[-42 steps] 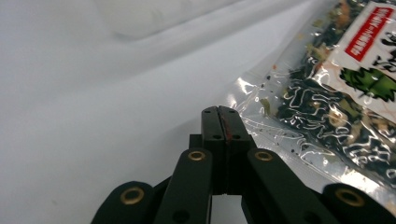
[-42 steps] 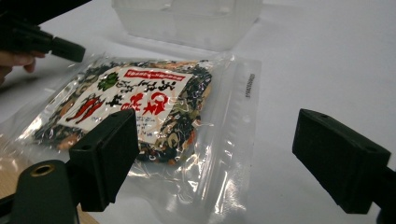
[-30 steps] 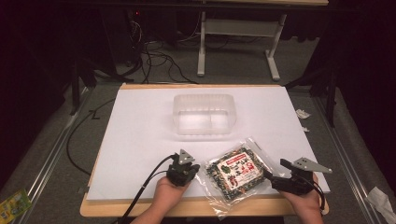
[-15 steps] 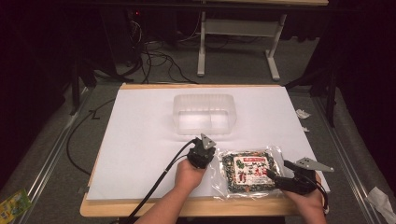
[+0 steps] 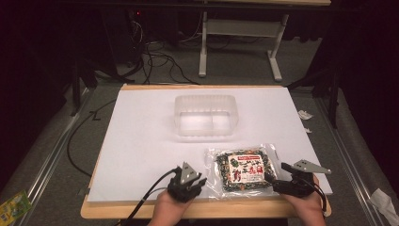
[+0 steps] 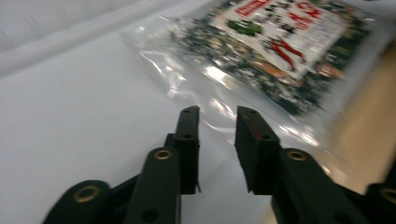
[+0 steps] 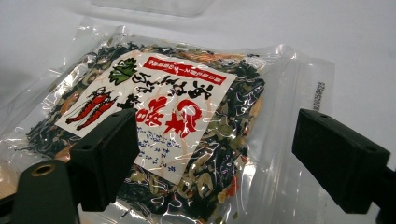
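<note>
A clear bag of dried vegetables with a white and red label lies flat on the white sheet, near the front edge. My left gripper is just left of the bag. In the left gripper view its jaws stand open by a narrow gap, with the tips at the bag's clear edge. My right gripper sits at the bag's right front corner. In the right gripper view it is wide open, low over the bag, one jaw to each side.
An empty clear plastic tub stands mid-table behind the bag. The white sheet covers a wooden table. Cables and a white frame sit on the floor beyond. A green packet lies on the floor at the left.
The bag has turned from slanted to square with the table edge. My left gripper went forward beside the bag, then pulled back toward the front edge. The right gripper has barely moved.
</note>
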`<state>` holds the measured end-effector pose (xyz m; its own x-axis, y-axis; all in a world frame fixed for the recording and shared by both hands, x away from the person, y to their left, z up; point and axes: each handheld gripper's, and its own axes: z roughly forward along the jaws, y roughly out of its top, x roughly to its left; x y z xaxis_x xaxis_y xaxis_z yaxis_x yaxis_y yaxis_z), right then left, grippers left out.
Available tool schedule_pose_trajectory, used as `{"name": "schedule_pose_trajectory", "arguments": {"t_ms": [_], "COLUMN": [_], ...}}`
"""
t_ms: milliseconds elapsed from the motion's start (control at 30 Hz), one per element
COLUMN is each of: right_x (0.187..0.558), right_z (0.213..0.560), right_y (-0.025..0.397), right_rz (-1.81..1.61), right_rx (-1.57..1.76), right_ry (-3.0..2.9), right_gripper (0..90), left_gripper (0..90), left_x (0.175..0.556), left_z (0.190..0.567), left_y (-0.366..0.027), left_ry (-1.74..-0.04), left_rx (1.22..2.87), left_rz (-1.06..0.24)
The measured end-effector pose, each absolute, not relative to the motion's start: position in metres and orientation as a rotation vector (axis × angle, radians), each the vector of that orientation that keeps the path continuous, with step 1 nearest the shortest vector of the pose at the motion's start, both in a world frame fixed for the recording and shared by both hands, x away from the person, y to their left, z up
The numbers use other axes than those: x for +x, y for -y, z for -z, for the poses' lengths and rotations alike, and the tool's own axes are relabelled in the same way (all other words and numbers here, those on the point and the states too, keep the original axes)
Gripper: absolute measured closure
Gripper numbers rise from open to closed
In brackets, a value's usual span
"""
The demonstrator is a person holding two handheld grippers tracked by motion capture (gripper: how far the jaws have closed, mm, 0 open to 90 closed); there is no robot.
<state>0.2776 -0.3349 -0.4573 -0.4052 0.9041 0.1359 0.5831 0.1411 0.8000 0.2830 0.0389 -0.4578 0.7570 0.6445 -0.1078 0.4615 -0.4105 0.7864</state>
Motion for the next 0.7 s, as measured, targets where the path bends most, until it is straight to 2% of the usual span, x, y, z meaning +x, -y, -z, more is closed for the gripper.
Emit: {"name": "schedule_pose_trajectory", "arguments": {"t_ms": [67, 100, 167, 267, 400, 500, 567, 667, 700], "right_x": [0.277, 0.277, 0.276, 0.275, 0.275, 0.276, 0.276, 0.276, 0.276], "right_z": [0.457, 0.456, 0.455, 0.454, 0.454, 0.457, 0.457, 0.456, 0.456], "right_y": [0.334, 0.333, 0.332, 0.331, 0.333, 0.335, 0.335, 0.336, 0.336], "right_rz": [-1.158, -1.159, -1.163, -1.164, -1.166, -1.172, -1.177, -1.182, -1.184], "right_rx": [1.427, 1.422, 1.423, 1.416, 1.425, 1.444, 1.448, 1.446, 1.445], "right_ry": [-2.043, -2.043, -2.037, -2.035, -2.035, -2.034, -2.030, -2.028, -2.031], "right_gripper": [14.9, 14.9, 14.9, 14.9, 14.9, 15.0, 15.0, 15.0, 15.0], "left_gripper": [63.6, 63.7, 64.5, 64.5, 57.3, 55.4, 55.3, 60.3, 60.3], "left_x": [0.276, 0.267, 0.263, 0.262, 0.257, 0.253, 0.251, 0.251, 0.251], "left_z": [0.459, 0.462, 0.467, 0.471, 0.479, 0.482, 0.482, 0.483, 0.484], "left_y": [-0.041, -0.045, -0.045, -0.040, -0.028, -0.021, -0.019, -0.016, -0.012], "left_ry": [-0.835, -0.839, -0.833, -0.796, -0.721, -0.704, -0.699, -0.698, -0.675], "left_rx": [2.073, 2.056, 2.064, 2.104, 2.156, 2.173, 2.172, 2.184, 2.212], "left_rz": [-0.234, -0.164, -0.135, -0.121, -0.085, -0.049, -0.059, -0.101, -0.166]}}
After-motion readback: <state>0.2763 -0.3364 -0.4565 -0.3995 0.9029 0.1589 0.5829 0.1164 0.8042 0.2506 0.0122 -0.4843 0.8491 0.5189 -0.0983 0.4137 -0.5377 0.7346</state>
